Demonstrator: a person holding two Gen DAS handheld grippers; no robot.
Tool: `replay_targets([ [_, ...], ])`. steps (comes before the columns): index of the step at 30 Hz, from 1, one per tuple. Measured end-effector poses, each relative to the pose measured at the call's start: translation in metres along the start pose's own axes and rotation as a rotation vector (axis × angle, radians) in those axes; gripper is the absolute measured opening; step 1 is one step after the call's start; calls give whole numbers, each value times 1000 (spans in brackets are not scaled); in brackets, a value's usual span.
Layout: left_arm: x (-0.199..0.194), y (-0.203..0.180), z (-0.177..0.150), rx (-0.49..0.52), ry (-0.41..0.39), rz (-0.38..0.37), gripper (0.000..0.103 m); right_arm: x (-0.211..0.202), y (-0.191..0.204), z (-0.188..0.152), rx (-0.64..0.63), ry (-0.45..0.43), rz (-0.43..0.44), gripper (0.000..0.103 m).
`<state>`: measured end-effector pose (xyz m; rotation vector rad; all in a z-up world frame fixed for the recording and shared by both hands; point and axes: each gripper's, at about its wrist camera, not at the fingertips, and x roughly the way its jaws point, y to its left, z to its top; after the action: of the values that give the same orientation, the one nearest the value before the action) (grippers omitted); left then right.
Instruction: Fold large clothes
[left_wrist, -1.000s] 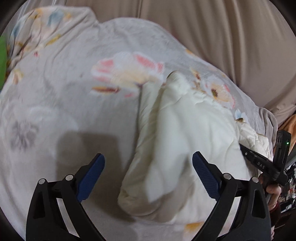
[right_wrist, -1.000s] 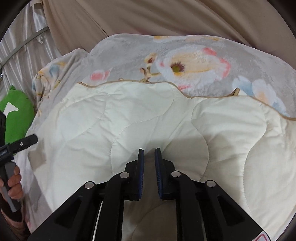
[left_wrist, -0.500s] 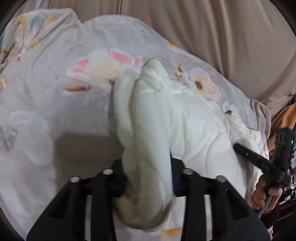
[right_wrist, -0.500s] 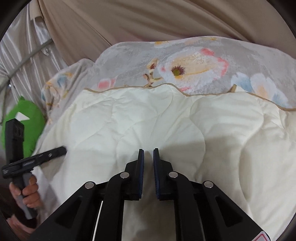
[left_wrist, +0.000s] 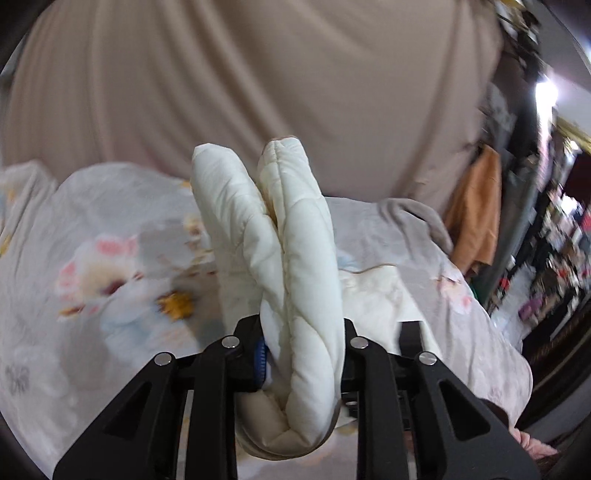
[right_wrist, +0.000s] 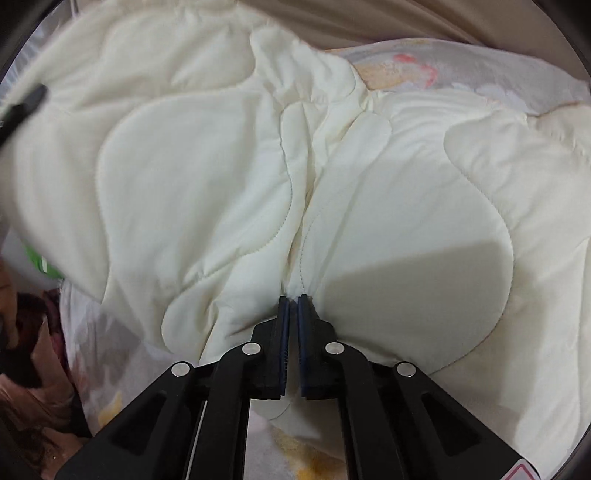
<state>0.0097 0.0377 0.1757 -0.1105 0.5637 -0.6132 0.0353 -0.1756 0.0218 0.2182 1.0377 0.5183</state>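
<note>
Quilted cream clothing (right_wrist: 229, 177) is lying spread across a floral bed sheet (left_wrist: 92, 266), filling nearly the whole right wrist view, with stitched curved seams running over its padded panels. A deep crease is running down its middle toward the right gripper. In the left wrist view a thick doubled fold of the same cream clothing (left_wrist: 295, 266) is standing up out of the left gripper, its two padded lobes side by side, lifted clear above the sheet. The rest of the garment is trailing down to the right of that fold onto the bed.

Behind the bed a beige curtain (left_wrist: 258, 81) is hanging in soft vertical folds. At the right edge of the left wrist view an orange cloth (left_wrist: 476, 218) is hanging beside dark, blurred clutter.

The left gripper (left_wrist: 301, 354) is closing on the doubled fold, its fingers (left_wrist: 260, 356) pressing into the padding from both sides; only a sliver of blue pad is showing on the left one. The right gripper (right_wrist: 291, 321) is clenched, its blue fingers (right_wrist: 283, 332) drawn together and pinching a thin edge of the cream clothing where the crease is ending. Near the upper left edge of the right wrist view a blurred black bar is showing over the cloth; I cannot tell what it is.
</note>
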Motion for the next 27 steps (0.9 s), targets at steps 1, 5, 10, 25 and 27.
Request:
replay_targets([
  [1,7,-19,3,36,8,-27,22,0,-2,-1,15,-5,16,0],
  [5,35,-80,6,136,36,-82,21,-21,-12,-10,81,-43,67,0],
  [10,81,-133,-8,233,115,-114,21,-96,-31,-45,146,-194,52,7],
  [25,187,-190,-93,352,263,-15,22,-188,-95,-124,362,-361,-65,13],
  [27,190,-195,-102,377,254,10,22,-193,-99,-123,382,-384,-53,13],
])
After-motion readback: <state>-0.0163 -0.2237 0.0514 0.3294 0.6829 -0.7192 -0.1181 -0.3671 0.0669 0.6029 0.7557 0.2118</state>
